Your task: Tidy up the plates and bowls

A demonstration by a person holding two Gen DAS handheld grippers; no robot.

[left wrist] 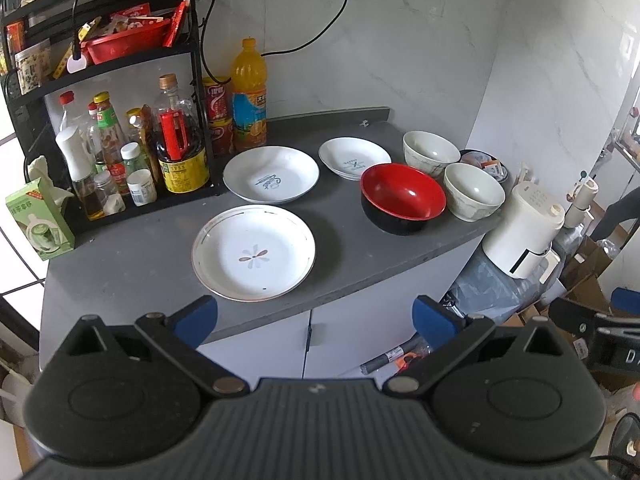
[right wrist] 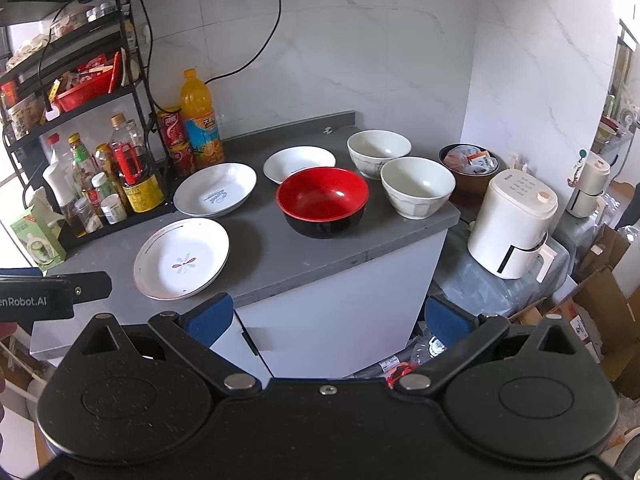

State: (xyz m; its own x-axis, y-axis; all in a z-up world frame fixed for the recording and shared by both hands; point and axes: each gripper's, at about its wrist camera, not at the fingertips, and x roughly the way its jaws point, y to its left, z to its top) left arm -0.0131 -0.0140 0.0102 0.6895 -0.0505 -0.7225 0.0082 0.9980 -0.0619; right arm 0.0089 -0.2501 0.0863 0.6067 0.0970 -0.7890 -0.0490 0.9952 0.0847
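Note:
On the grey counter [left wrist: 152, 256] lie three white plates: a flower plate [left wrist: 253, 253] [right wrist: 181, 258] nearest, a blue-print plate [left wrist: 271, 174] [right wrist: 215, 189] behind it, and a smaller plate [left wrist: 354, 157] [right wrist: 299, 164] further right. A red bowl [left wrist: 403, 196] [right wrist: 322, 201] and two white bowls [left wrist: 474, 191] [left wrist: 431, 153] [right wrist: 417, 186] [right wrist: 378, 153] stand at the right. My left gripper [left wrist: 314, 318] is open and empty, in front of the counter edge below the flower plate. My right gripper [right wrist: 328, 320] is open and empty, before the cabinet.
A black rack [left wrist: 120, 56] with sauce bottles stands at the left, with an orange juice bottle [left wrist: 249, 96] and red cans beside it. A green tissue box [left wrist: 40, 220] sits at the left edge. A white appliance [right wrist: 512, 224] and cardboard boxes stand right of the counter.

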